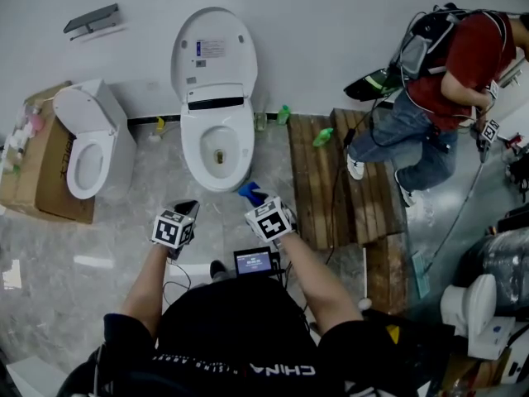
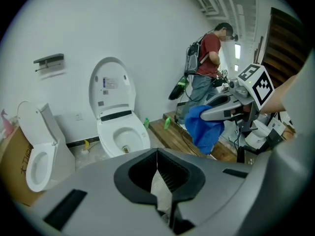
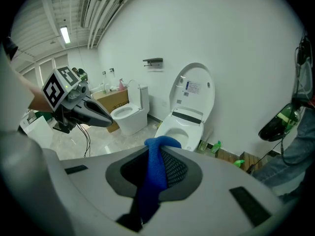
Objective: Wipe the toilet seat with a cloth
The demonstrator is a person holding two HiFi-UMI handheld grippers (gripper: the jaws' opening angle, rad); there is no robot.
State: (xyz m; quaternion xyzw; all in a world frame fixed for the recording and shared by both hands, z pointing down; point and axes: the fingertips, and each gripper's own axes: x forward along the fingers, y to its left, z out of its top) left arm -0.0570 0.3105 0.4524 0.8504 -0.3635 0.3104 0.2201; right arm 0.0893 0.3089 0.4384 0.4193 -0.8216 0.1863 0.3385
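From the head view, your right gripper [image 1: 255, 199] holds the blue cloth [image 1: 250, 192] in the air just near of the middle toilet [image 1: 216, 168], whose lid [image 1: 213, 52] stands up against the far wall. The cloth is apart from the toilet seat [image 1: 193, 143]. Your left gripper [image 1: 188, 208] is to its left, also near of the bowl. A second toilet [image 1: 89, 151] stands at the far left against a cardboard box [image 1: 41, 168], and a wooden pallet [image 1: 331, 180] lies to the right, with another person [image 1: 446, 73] beyond it.

In the left gripper view, your left gripper [image 2: 157, 155] has its jaws pressed together with nothing between them. Past them you see the toilet [image 2: 123, 137] with its lid raised, and at the right your right gripper [image 2: 204, 115] with the cloth [image 2: 204, 131] hanging from its tip.

In the right gripper view, your right gripper [image 3: 159, 149] is clamped on the cloth [image 3: 151, 178], which bunches above the jaws and trails down between them. The toilet [image 3: 184, 127] stands straight beyond, the second toilet [image 3: 127, 114] farther left, and your left gripper [image 3: 109, 122] shows at the left.
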